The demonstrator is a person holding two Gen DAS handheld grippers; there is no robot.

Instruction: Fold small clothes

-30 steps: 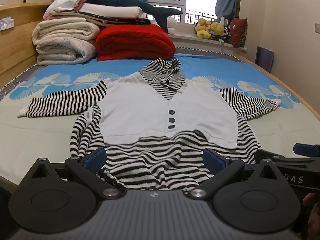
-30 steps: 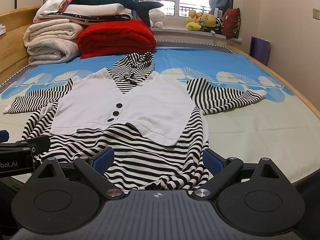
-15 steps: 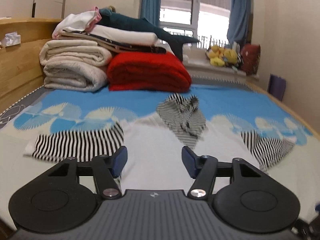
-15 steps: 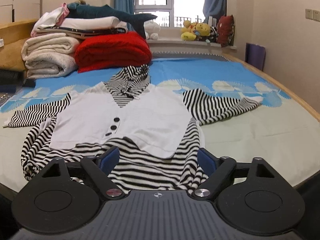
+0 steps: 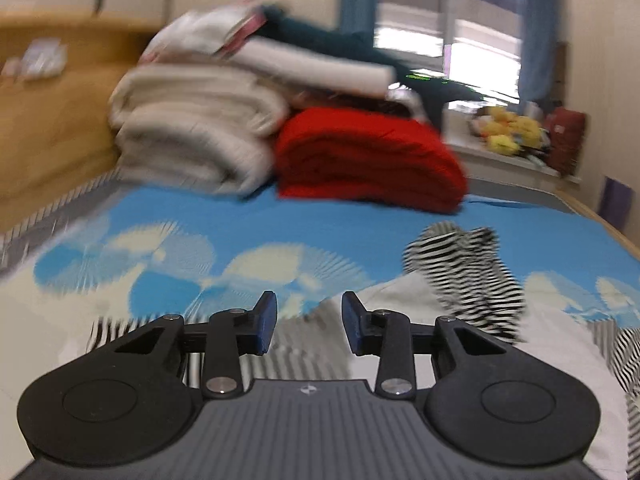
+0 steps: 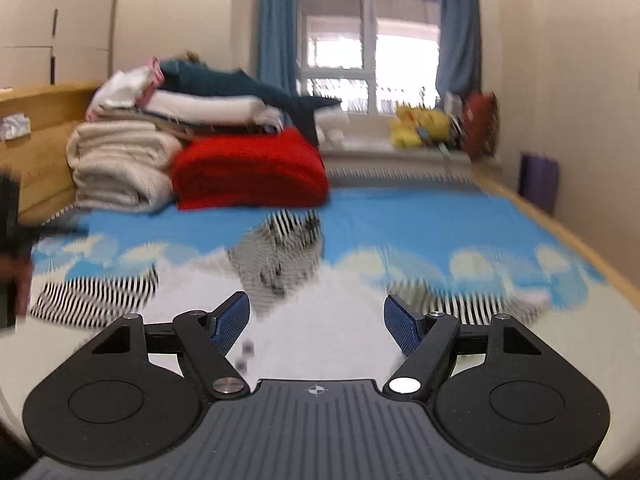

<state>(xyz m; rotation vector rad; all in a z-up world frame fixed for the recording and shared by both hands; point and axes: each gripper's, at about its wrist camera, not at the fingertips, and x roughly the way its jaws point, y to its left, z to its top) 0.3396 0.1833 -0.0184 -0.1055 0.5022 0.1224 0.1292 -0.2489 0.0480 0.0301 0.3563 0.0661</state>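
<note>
A: Where was the striped top (image 6: 320,320)?
B: Flat on the bed (image 6: 420,216), sleeves spread, probably laid out for folding. Left gripper (image 5: 308,322) part-open over the left sleeve (image 5: 120,330), empty; right gripper (image 6: 316,322) wide, empty.
A: Obstacles?
B: Red blanket (image 6: 250,170) and towel stack (image 6: 120,168), well behind.

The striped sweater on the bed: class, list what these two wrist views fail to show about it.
- Hem and lower body of the striped sweater: hidden behind the right hand-held gripper body in the right wrist view.
- Buttons: motion-blurred smudges there, count unclear.
- Left sleeve: mostly covered by the left hand-held gripper in the left wrist view, and blurred.
- Right sleeve: cut off by that view's edge.
</note>
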